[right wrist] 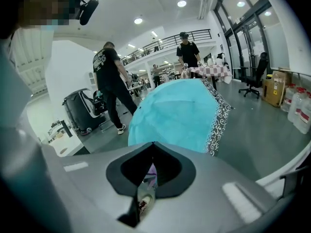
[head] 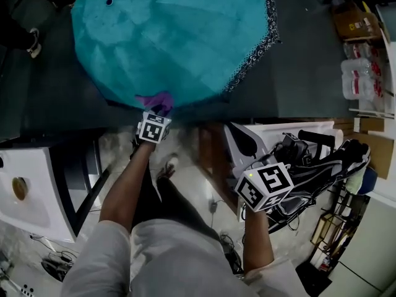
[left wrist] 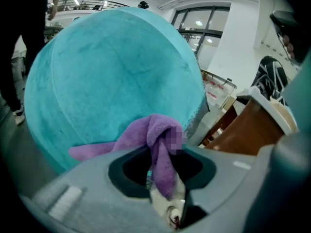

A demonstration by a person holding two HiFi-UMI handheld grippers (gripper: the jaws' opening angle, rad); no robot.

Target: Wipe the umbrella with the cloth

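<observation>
Left gripper (head: pixel 158 112) is clamped on the purple cloth (head: pixel 157 100), which lies against the teal umbrella (head: pixel 179 36) at its six-o'clock rim in the head view. Right gripper (right wrist: pixel 152 145), at four o'clock from the left, has its jaws together and empty. With nothing steadying it, the umbrella could roll under wiping pressure, and the cloth could slip free. One umbrella, one cloth, two grippers.

Your top: white, short sleeves (head: pixel 102 252) | trousers (head: pixel 170 206): dark | your left gripper (left wrist: pixel 163 176), right gripper (right wrist: pixel 148 181): grey housings, black-rimmed notch | each carries white cube (head: pixel 153 129), black square markers
</observation>
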